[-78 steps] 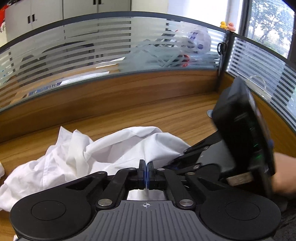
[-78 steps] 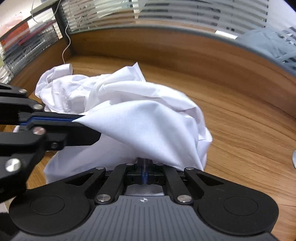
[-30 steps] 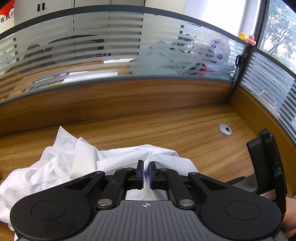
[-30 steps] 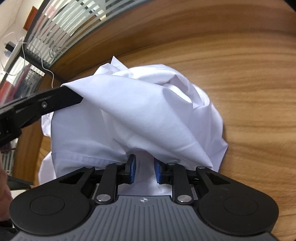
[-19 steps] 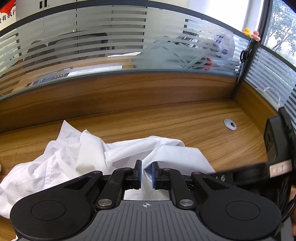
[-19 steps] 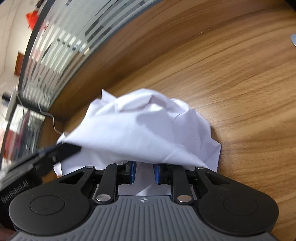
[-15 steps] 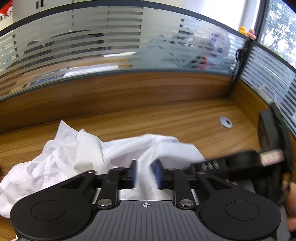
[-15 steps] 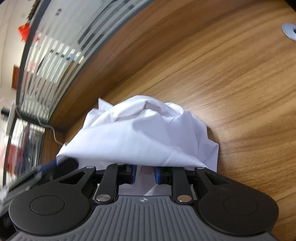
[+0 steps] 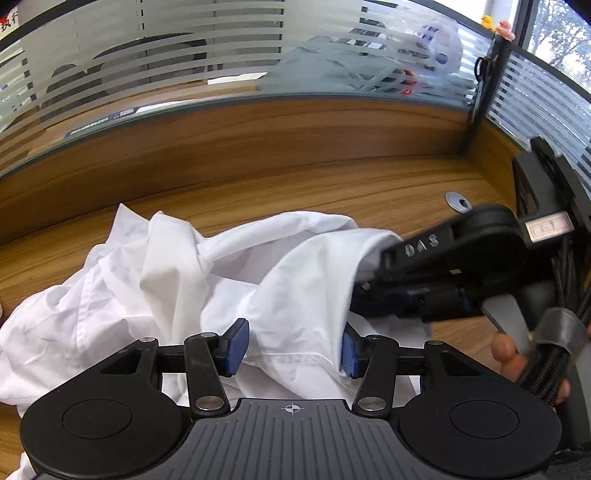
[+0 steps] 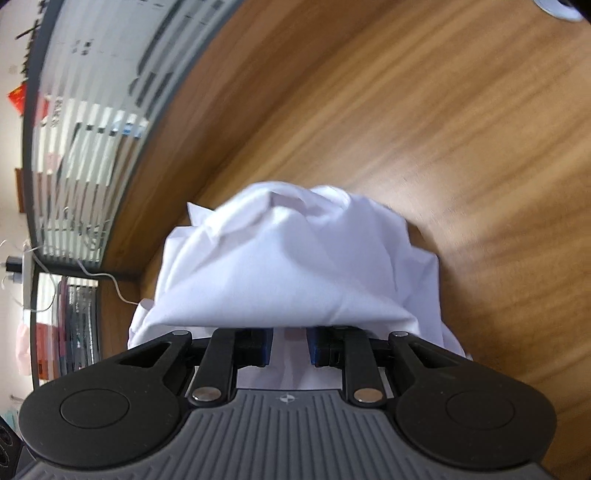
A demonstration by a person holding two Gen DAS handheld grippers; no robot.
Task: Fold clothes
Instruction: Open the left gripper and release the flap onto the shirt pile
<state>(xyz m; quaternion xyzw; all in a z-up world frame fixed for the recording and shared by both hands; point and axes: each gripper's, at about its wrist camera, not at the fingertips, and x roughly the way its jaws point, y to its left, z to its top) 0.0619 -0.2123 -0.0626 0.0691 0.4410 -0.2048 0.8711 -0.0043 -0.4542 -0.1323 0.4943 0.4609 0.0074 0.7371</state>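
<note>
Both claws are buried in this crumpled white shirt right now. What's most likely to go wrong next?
1. The left claw is opening with a fold of the crumpled white cotton shirt between its pads; the fold may drop and slump.
2. The right claw sits under draped cloth, its grip unclear, close to the left claw; they may collide.

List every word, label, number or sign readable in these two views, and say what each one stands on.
"DAS" or "0AS": raised letters on the black arm of the right gripper, first character unclear.
White label on the right gripper's body: faint marks, unreadable.
Red sign at top left: partial characters, cut off.
Papers behind the striped glass partition: print too blurred.
Left gripper: only a crosshair mark, no text.
</note>
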